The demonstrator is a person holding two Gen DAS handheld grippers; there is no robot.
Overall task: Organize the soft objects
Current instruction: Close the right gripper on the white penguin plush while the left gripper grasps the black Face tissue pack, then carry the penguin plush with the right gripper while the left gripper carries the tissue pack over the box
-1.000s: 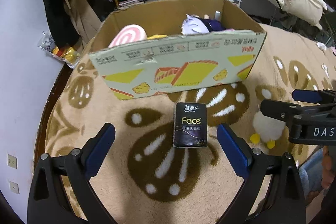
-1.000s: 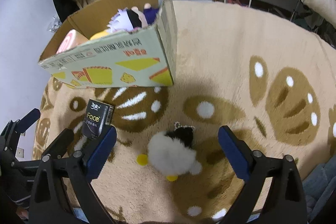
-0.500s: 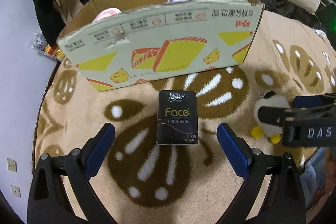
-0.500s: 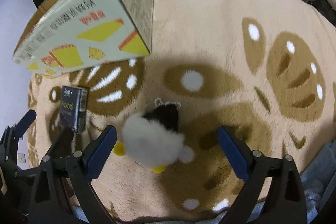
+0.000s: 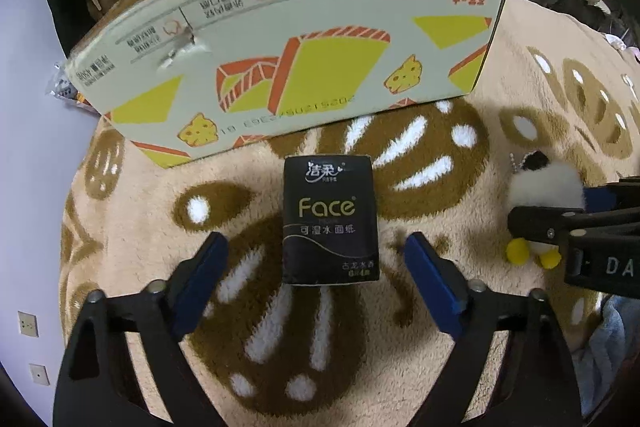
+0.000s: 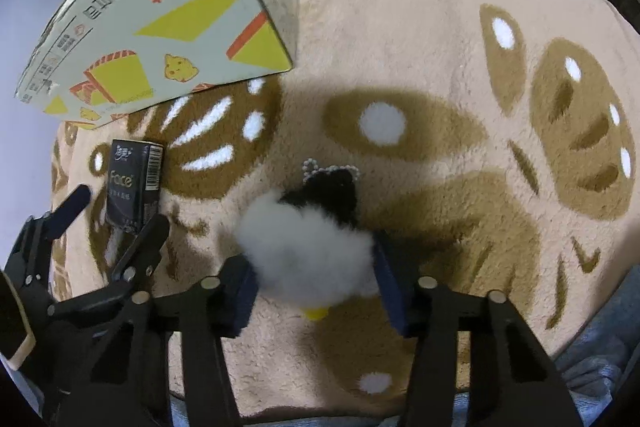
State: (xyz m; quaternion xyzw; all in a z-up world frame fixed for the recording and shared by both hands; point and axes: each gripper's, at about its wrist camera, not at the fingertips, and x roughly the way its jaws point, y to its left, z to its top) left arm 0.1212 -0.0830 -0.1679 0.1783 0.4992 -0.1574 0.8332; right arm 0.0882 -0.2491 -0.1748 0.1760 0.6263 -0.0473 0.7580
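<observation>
The black "Face" tissue pack lies flat on the patterned plush rug, just near of the cardboard box and well left of the plush toy. The left gripper straddles its near end with the blue pads spread wide and clear of both long sides, grasping nothing. To take it well, the pads should probably come farther forward to mid-length before closing, squeezing gently across the narrow width, since a soft pack will likely buckle or tip if pinched at one end.

The white-and-black plush toy, with yellow feet and a bead chain at its far end, sits to the right on the rug. The right gripper has its pads pressed into the white fluff on both sides, so it appears clenched on the toy. A grip through the body, not loose fur, should hold better for lifting over the box wall.
</observation>
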